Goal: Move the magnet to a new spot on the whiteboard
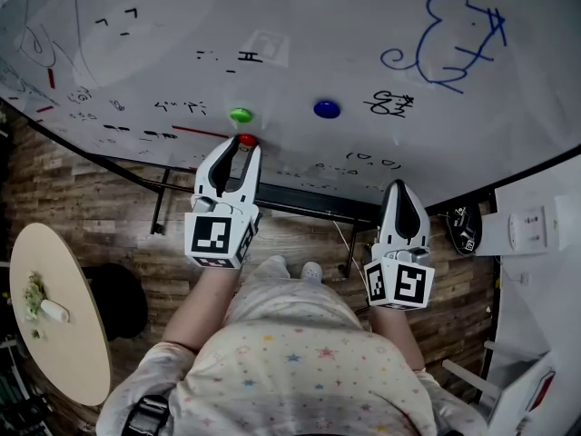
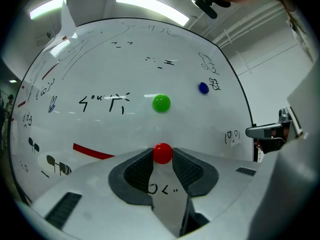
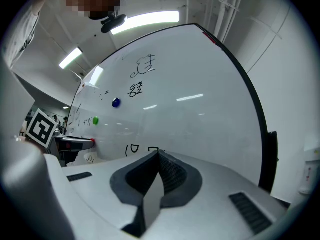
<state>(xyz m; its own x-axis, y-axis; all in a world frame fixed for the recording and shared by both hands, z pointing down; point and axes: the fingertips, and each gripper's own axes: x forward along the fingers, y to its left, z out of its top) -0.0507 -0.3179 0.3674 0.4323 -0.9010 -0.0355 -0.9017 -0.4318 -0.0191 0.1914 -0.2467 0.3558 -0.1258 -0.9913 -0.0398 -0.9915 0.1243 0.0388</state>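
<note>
Head view: the left gripper [image 1: 242, 145] reaches level to the whiteboard [image 1: 300, 25], its tips half hiding the red magnet [image 1: 247, 140], and the right gripper [image 1: 403, 189] points level beside it. Left gripper view: both pads pinch the round magnet, which shows no long axis, at the jaw tips against the board. Right gripper view: jaws pressed together, empty.

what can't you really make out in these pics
Head view: red magnet mostly covered by the tips of the left gripper.
All views: whether the magnet's back touches the whiteboard; its own body hides that.
Head view: small items on the round table, too small to identify.
Whiteboard's small black marks: too tiny to read.
</note>
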